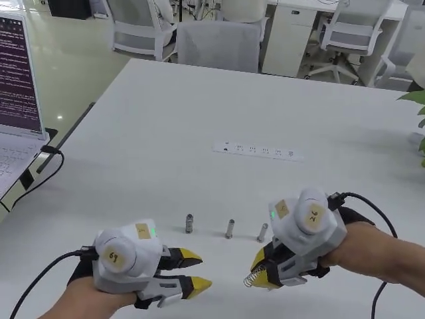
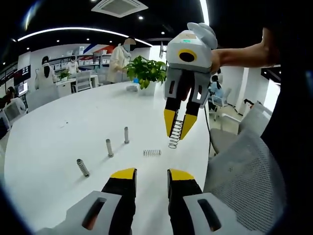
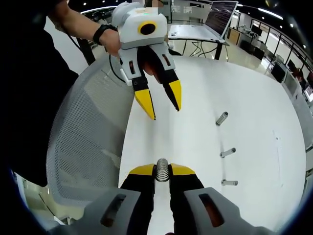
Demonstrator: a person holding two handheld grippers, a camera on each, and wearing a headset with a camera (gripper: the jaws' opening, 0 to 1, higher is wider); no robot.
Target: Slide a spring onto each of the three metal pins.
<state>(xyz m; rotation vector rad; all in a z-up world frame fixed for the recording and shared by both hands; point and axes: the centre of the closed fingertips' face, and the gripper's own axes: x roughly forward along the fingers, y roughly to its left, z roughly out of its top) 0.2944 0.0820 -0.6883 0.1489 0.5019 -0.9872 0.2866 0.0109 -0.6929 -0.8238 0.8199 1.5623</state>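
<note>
Three short metal pins stand in a row on the white table (image 1: 199, 119). The left pin (image 1: 189, 224) (image 2: 82, 167) (image 3: 221, 118) wears a spring. The middle pin (image 1: 230, 228) (image 2: 109, 147) and the right pin (image 1: 263, 232) (image 2: 126, 134) are bare. My right gripper (image 1: 262, 271) (image 3: 162, 171) hovers in front of the right pin, shut on a spring (image 1: 249, 279) (image 2: 175, 134) (image 3: 162, 170). A loose spring (image 2: 152, 152) lies on the table below it. My left gripper (image 1: 197, 270) (image 2: 151, 175) (image 3: 160, 100) is open and holds nothing, near the table's front edge.
A white power strip (image 1: 259, 151) lies across the table's middle. An open laptop (image 1: 13, 100) with a black cable (image 1: 46, 176) sits at the left edge. Office chairs (image 1: 216, 43) stand behind the far end, and a green plant (image 1: 418, 109) is at the right edge.
</note>
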